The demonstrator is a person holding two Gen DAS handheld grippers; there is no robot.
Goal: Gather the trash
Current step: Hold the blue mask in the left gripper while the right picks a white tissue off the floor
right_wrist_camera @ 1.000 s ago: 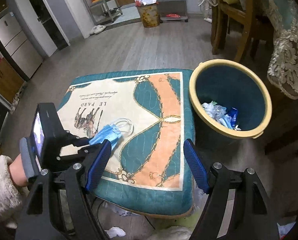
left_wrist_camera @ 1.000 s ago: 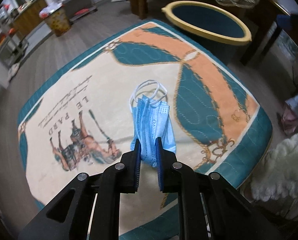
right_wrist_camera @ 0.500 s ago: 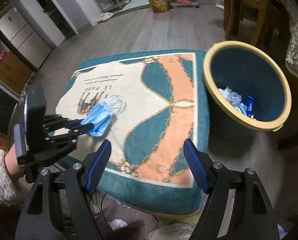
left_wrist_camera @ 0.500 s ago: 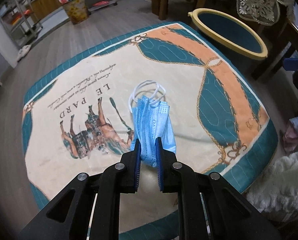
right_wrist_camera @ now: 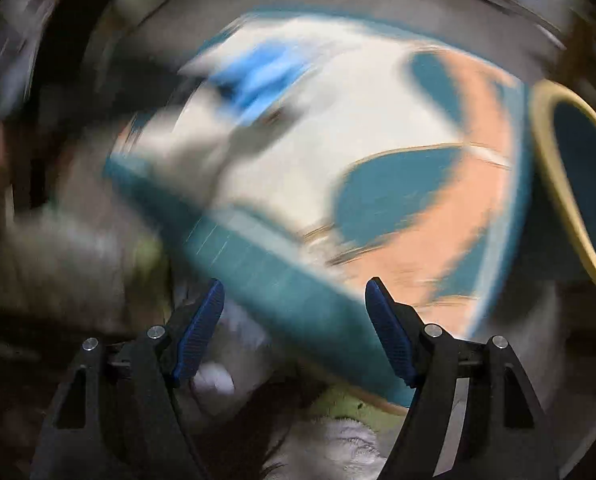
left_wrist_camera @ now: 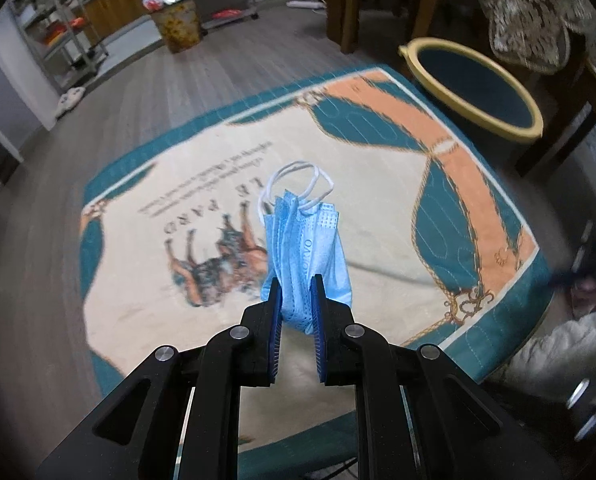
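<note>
Between your left gripper's [left_wrist_camera: 295,294] clenched pads hangs the blue face mask [left_wrist_camera: 306,240], white loops dangling, above the printed cushion [left_wrist_camera: 378,216]. Yellow-rimmed bin [left_wrist_camera: 474,84] sits just beyond the cushion's far corner. Your right gripper [right_wrist_camera: 293,304] is spread wide, gripping nothing; that view's blurred.

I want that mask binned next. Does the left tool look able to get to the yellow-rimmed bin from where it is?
Probably yes. The left tool is shut on the mask above the cushion, and nothing stands between it and the open bin beyond the cushion's far corner.
</note>
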